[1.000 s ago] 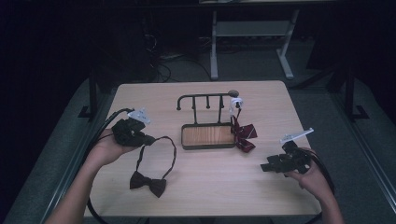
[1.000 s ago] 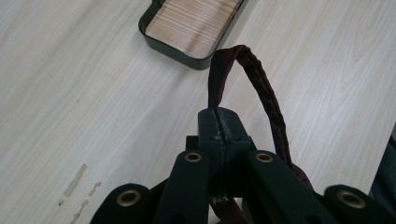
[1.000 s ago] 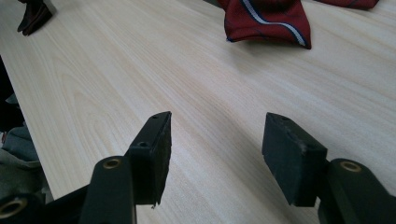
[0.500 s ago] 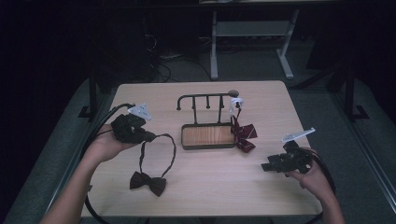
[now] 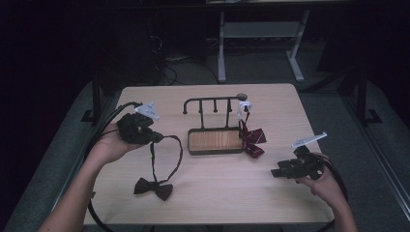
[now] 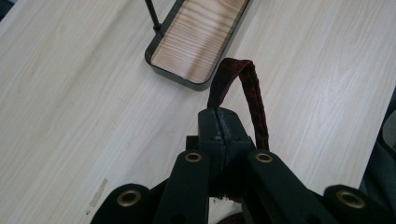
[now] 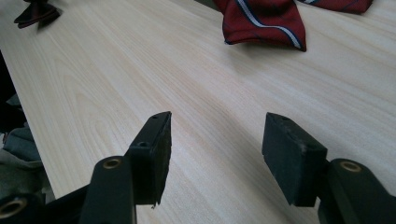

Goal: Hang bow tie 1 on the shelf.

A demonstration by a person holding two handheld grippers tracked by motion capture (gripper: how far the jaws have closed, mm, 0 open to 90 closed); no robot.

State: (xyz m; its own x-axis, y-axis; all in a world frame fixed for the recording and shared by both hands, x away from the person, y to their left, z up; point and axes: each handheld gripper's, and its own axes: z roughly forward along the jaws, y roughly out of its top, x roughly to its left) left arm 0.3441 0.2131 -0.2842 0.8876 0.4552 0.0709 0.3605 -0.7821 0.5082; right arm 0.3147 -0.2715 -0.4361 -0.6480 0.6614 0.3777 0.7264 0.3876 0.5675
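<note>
Though darkness swallowed the room beyond, the pale wood table (image 5: 212, 193) stood lit. On it sat a rack (image 5: 215, 141), a striped tie (image 5: 251, 139) hanging at its right end. The left claw (image 5: 157, 137) was clamped on the strap (image 6: 243, 88) of a dark bow tie (image 5: 153, 188), whose bow lay on the table. The right claw (image 5: 276, 172) gaped empty.

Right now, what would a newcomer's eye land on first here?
Probably the left gripper, shut on the strap of a dark bow tie near the table's front edge. Next, the black rack at the table's centre, a striped red bow tie hanging at its right end. The right gripper stands open at the right.
</note>
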